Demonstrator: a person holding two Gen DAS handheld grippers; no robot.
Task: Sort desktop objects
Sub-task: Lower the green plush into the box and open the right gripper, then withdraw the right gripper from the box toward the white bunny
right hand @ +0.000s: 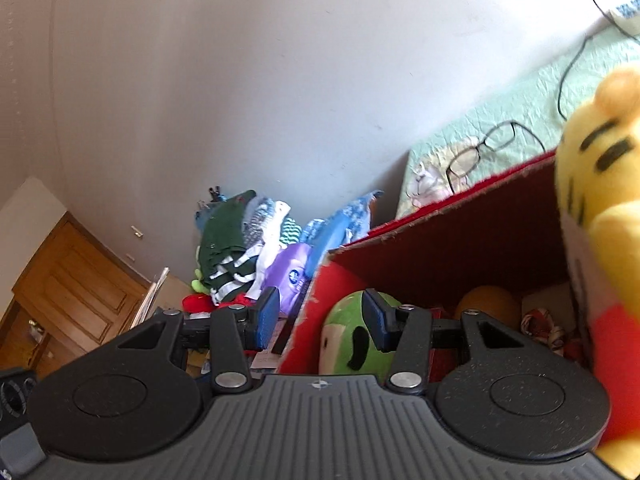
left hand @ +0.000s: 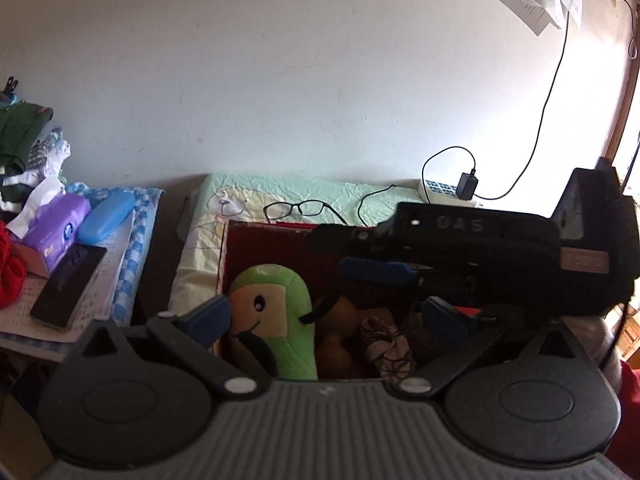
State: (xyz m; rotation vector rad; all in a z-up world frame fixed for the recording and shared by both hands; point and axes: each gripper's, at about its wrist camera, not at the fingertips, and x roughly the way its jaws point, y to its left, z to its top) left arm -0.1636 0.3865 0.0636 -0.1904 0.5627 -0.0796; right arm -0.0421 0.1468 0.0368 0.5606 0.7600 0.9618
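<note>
A red cardboard box (left hand: 264, 229) stands on the green bedspread. Inside lie a green plush (left hand: 276, 300), an orange-brown plush (left hand: 340, 320) and a small patterned cloth toy (left hand: 390, 344). My left gripper (left hand: 326, 316) is open above the box's near side, with nothing between its fingers. My right gripper's black body reaches over the box from the right, one blue finger (left hand: 372, 270) showing. In the right wrist view my right gripper (right hand: 322, 319) is open at the box's left corner (right hand: 320, 272), over the green plush (right hand: 348, 340). A yellow plush bear (right hand: 600, 200) looms close on the right, in neither gripper.
Black glasses (left hand: 296, 208) and a cable lie on the bedspread behind the box, with a power strip and charger (left hand: 448, 190) at the wall. On the left side table sit a purple tissue pack (left hand: 60, 224), a blue case (left hand: 106, 216), a black phone (left hand: 68, 284) and piled clothes (right hand: 232, 240).
</note>
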